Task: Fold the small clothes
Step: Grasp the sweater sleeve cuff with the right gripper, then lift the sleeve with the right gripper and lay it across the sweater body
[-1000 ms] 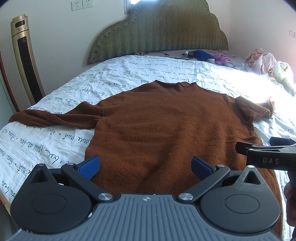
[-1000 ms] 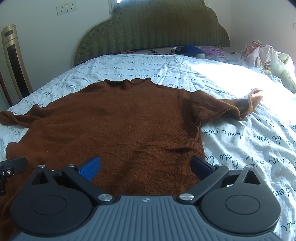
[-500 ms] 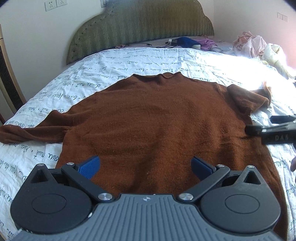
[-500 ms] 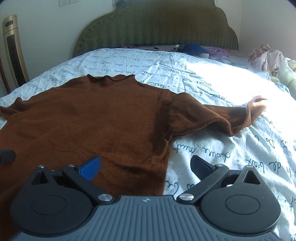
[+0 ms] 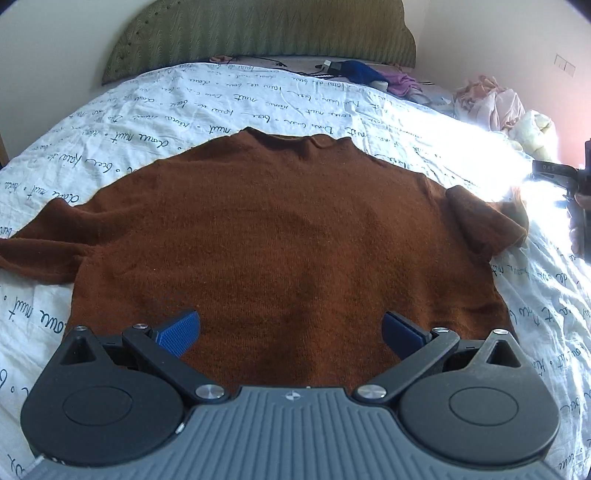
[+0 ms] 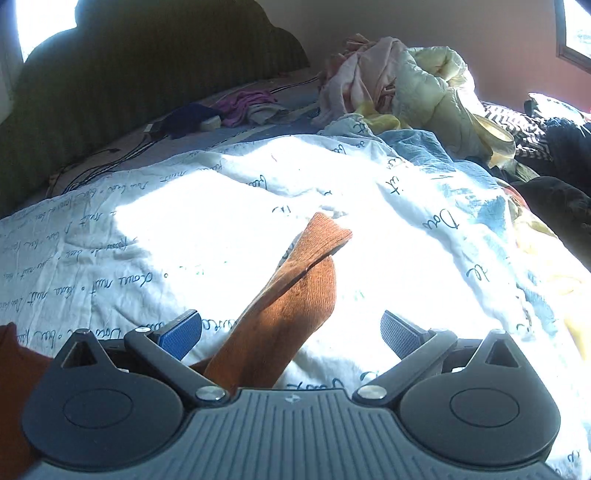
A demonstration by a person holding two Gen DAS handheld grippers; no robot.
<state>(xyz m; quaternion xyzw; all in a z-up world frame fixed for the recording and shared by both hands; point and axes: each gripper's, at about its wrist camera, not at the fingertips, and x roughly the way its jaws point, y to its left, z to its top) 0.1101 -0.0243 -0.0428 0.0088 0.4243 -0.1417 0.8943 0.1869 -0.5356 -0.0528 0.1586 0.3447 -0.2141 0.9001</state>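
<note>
A brown knit sweater (image 5: 288, 236) lies flat on the white bedspread with script print (image 5: 221, 99), collar toward the headboard. Its left sleeve (image 5: 37, 254) stretches out to the left. Its right sleeve (image 5: 484, 225) lies bunched at the right. My left gripper (image 5: 290, 328) is open and empty over the sweater's lower body. My right gripper (image 6: 290, 328) is open over the right sleeve's cuff end (image 6: 295, 295), which lies between the fingers in bright sun. The right gripper also shows at the right edge of the left wrist view (image 5: 554, 171).
A green padded headboard (image 5: 258, 33) stands at the far end. Blue and purple clothes and cables (image 5: 369, 74) lie near it. A heap of pink and cream clothes (image 6: 399, 85) sits at the far right, with dark items (image 6: 554, 155) beyond it.
My right gripper has swung right, off the sweater body and over the right sleeve's cuff. My left gripper has shifted right and is centred over the sweater's lower body.
</note>
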